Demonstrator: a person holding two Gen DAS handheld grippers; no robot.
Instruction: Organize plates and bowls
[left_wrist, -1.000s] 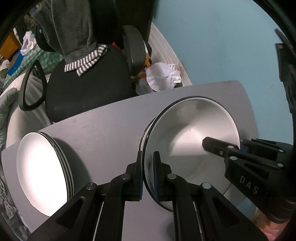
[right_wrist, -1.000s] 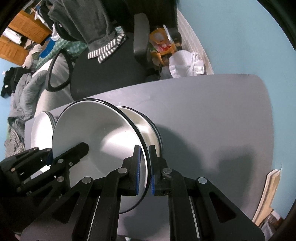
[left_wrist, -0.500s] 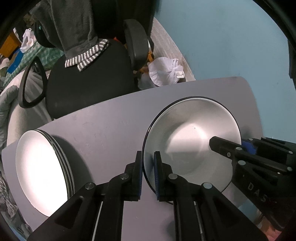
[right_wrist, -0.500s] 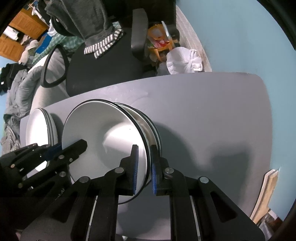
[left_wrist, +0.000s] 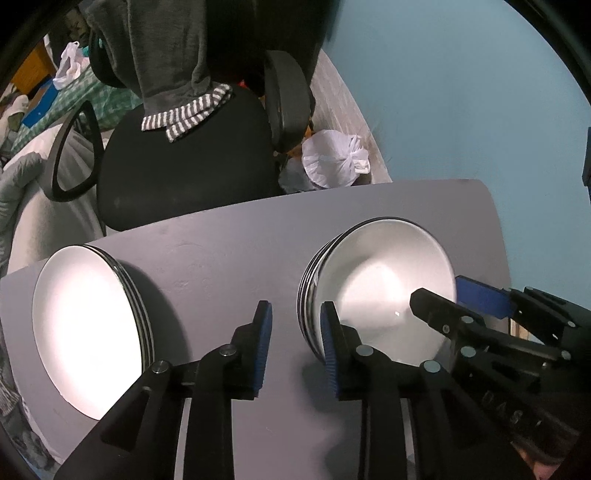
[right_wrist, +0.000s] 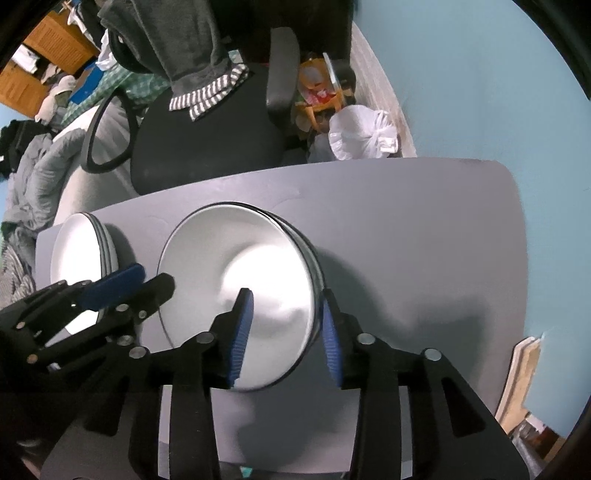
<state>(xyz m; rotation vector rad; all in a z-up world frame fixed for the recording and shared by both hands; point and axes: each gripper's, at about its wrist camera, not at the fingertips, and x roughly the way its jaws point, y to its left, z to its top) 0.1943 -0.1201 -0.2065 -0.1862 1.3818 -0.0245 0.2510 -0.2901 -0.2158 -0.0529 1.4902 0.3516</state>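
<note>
A stack of white bowls with dark rims (left_wrist: 384, 291) sits on the grey table (left_wrist: 229, 258); it also shows in the right wrist view (right_wrist: 240, 280). A stack of white plates (left_wrist: 88, 325) lies to its left, also in the right wrist view (right_wrist: 79, 247). My left gripper (left_wrist: 295, 336) is open, its fingers astride the left rim of the bowl stack. My right gripper (right_wrist: 284, 328) is open astride the right rim, and it shows in the left wrist view (left_wrist: 443, 299). Neither grips anything.
A black office chair (left_wrist: 184, 155) with a grey garment over its back stands beyond the table's far edge. A white plastic bag (left_wrist: 334, 158) lies on the floor by the blue wall (left_wrist: 461, 92). Wooden boards (right_wrist: 524, 373) lean at the table's right.
Both grippers held the top bowl by its rims, lowered it onto the bowl stack, then opened and let it go. The bowl now rests nested in the stack.
</note>
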